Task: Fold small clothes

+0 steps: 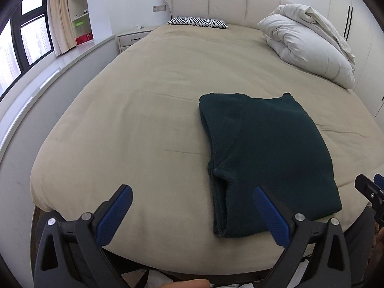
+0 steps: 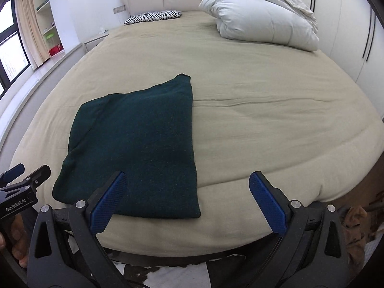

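Observation:
A dark green knit garment (image 1: 266, 158) lies folded into a flat rectangle on the beige bed (image 1: 144, 110), near its front edge. It also shows in the right wrist view (image 2: 134, 148). My left gripper (image 1: 192, 192) is open and empty, held above the bed's front edge just left of the garment. My right gripper (image 2: 187, 180) is open and empty, above the front edge at the garment's near right corner. The right gripper's tip shows at the far right of the left wrist view (image 1: 369, 189); the left gripper shows at the left of the right wrist view (image 2: 24, 175).
A white rolled duvet (image 1: 309, 45) lies at the bed's back right, a zebra-print pillow (image 1: 198, 21) by the headboard. A nightstand (image 1: 132, 37), window ledge and shelves stand to the left, white wardrobes (image 2: 355, 24) to the right.

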`<control>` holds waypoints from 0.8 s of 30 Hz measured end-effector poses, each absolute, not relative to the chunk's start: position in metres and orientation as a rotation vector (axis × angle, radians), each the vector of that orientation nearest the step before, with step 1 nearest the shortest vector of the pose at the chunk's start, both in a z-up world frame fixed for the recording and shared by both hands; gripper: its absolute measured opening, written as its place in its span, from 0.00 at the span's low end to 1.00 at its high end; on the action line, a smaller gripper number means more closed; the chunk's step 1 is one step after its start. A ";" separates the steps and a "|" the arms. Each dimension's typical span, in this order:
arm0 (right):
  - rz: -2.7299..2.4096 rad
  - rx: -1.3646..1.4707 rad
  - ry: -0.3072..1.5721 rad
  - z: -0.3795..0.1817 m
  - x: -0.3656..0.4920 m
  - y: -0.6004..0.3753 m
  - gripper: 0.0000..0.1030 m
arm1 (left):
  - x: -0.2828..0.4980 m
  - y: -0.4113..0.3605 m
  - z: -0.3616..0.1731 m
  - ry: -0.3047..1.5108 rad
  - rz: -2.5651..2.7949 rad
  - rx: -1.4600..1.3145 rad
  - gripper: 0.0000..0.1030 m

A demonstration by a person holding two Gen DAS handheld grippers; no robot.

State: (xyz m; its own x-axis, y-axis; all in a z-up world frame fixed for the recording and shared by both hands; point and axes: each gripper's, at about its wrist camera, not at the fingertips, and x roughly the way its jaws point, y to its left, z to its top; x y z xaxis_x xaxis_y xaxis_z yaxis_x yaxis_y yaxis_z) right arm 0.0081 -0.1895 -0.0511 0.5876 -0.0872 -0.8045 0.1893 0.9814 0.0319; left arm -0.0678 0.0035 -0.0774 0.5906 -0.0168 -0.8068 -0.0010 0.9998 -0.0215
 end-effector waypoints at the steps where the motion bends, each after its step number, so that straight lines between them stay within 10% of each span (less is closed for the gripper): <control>1: -0.161 0.116 0.929 -0.049 0.007 -0.188 1.00 | -0.068 0.003 -0.077 0.938 -0.009 -0.019 1.00; 24: -0.147 0.117 0.945 -0.045 0.005 -0.182 1.00 | -0.069 0.004 -0.078 0.939 -0.017 -0.009 1.00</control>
State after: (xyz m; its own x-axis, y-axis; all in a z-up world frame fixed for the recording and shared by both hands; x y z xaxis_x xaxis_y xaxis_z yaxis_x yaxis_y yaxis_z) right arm 0.0046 -0.1825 -0.0446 0.5768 -0.0742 -0.8135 0.1766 0.9836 0.0355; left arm -0.0687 0.0045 -0.0780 0.5907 -0.0184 -0.8067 0.0104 0.9998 -0.0152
